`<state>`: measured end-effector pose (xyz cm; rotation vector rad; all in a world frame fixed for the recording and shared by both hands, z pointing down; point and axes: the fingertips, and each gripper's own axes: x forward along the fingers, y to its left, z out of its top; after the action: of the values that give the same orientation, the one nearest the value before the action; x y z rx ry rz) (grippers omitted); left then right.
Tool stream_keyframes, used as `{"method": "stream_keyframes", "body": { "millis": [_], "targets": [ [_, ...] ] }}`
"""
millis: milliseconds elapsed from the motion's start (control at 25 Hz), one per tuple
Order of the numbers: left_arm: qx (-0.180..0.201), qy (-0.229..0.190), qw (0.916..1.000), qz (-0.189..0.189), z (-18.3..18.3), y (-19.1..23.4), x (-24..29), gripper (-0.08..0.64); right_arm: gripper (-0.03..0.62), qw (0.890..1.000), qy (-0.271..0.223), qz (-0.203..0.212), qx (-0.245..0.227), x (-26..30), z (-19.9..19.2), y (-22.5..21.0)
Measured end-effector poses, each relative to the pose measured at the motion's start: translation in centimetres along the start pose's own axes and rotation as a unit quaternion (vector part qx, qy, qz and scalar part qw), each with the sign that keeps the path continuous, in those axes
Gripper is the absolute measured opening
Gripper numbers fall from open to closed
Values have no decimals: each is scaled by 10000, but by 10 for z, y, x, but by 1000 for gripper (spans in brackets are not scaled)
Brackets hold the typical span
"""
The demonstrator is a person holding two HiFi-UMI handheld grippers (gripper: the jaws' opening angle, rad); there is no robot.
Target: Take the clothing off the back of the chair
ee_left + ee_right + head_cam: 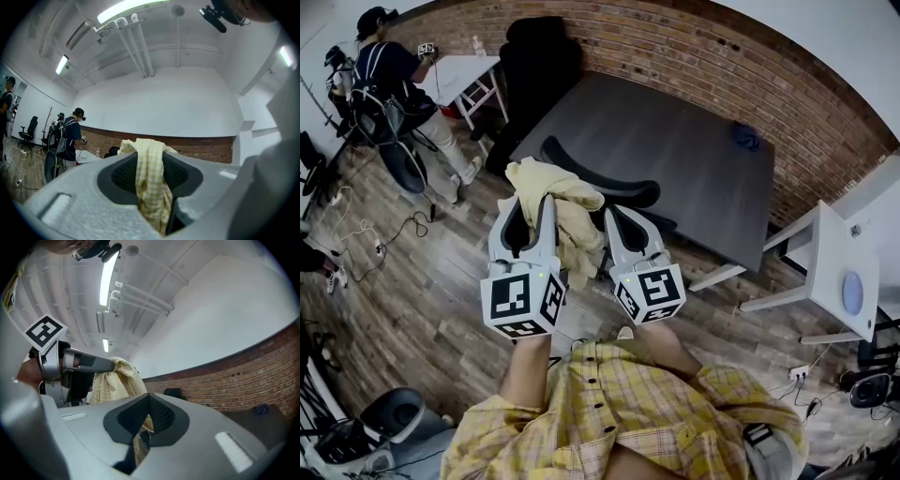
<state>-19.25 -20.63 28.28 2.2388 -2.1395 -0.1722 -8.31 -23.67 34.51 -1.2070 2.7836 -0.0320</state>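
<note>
- The left gripper (532, 200) is clamped on a yellow checked shirt (574, 225), with a fold pinched between its jaws.
- The shirt hangs from it, in front of the black chair (619, 192).
- The right gripper (615, 215) has its jaws together, just beside the shirt.

Dark rect. table (675, 159) runs along red brick wall (722, 56); small blue obj (746, 137) near its far corner. White table (464, 70) top-left w/ clear bottle (478, 44); person (389, 80) in dark top w/ backpack stands beside it. White side table (825, 253) at right w/ blue round disc (853, 292). Wood-plank floor (403, 309), cables (361, 234) on it at left. Ceiling strip light (126, 8) lit, white pipes (138, 44) just beside.
</note>
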Motion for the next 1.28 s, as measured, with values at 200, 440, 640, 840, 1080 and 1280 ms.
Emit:
{"method": "stream_keyframes", "body": {
  "millis": [200,440,640,840,1080,1280],
  "targets": [
    [-47,115,9999,45,-15,2,-4,147,0,10000,42,-9,30,1,-5,-1],
    [67,344,9994,23,-40,3,-1,147,-1,9999,101,-5,66,4,-9,0],
    [86,407,9991,94,-56,3,-1,147,-1,9998,154,-1,92,4,-16,1],
    [68,394,9991,153,-67,0,-2,148,0,9998,155,30,117,1,-19,2],
    [81,399,9990,156,-76,-4,-3,148,0,9997,114,42,193,-2,-19,0],
    [75,351,9992,166,-80,-9,-6,149,0,9997,205,68,118,-6,-21,0]
  ]
}}
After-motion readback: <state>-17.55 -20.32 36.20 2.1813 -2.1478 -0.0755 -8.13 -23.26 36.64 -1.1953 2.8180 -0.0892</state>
